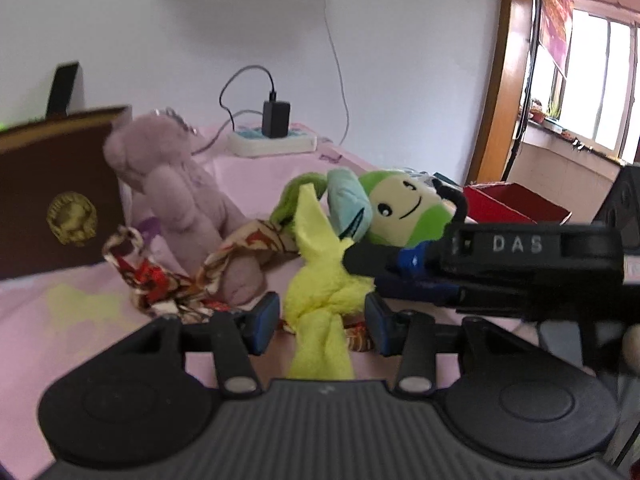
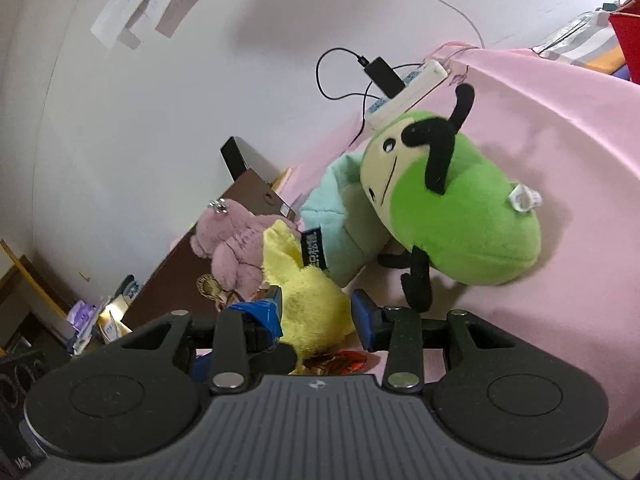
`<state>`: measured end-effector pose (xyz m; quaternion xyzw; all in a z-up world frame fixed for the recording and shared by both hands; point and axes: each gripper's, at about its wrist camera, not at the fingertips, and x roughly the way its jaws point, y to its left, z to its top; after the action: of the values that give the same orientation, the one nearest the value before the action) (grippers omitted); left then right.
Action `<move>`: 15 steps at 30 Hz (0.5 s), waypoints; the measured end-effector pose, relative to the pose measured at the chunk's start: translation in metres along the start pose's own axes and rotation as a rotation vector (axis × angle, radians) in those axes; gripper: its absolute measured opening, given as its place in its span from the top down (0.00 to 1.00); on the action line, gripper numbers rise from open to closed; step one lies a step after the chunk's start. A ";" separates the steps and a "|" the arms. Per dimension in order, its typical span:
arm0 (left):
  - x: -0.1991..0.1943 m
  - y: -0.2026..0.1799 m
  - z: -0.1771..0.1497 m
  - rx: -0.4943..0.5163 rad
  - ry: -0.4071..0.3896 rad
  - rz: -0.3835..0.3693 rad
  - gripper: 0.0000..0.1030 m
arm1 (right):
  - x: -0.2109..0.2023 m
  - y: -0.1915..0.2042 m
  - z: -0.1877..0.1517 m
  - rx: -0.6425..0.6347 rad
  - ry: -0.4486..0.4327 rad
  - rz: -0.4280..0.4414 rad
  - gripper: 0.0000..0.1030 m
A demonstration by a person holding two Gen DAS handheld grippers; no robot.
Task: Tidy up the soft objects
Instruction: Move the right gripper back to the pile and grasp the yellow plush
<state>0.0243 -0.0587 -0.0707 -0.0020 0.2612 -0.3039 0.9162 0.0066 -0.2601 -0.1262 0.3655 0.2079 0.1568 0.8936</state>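
A pale wall (image 1: 240, 20) is being crossed by a thin hanging cable (image 1: 334, 48). A pink bedsheet (image 2: 560, 120) is being spread over the surface. Daylight is being let in through a window (image 1: 600, 80) framed beside a wooden doorframe (image 1: 500, 80). Papers (image 2: 132, 4) are being displayed, taped on the wall.
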 end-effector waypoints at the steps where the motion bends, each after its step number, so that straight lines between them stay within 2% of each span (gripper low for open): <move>1: 0.004 0.002 0.000 -0.006 0.001 -0.003 0.57 | 0.002 -0.001 -0.001 -0.001 0.000 -0.001 0.78; 4: 0.012 0.006 -0.001 -0.021 0.008 -0.016 0.56 | 0.007 -0.006 0.001 0.017 0.001 0.016 0.78; 10: 0.010 0.013 -0.003 -0.051 -0.013 -0.045 0.64 | 0.010 -0.017 0.005 0.068 0.038 0.094 0.82; 15: -0.011 0.012 0.000 -0.046 -0.082 -0.055 0.66 | -0.003 -0.009 0.003 0.058 0.021 0.144 0.84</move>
<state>0.0230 -0.0429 -0.0677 -0.0427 0.2301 -0.3225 0.9172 0.0070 -0.2692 -0.1302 0.4036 0.1947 0.2185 0.8669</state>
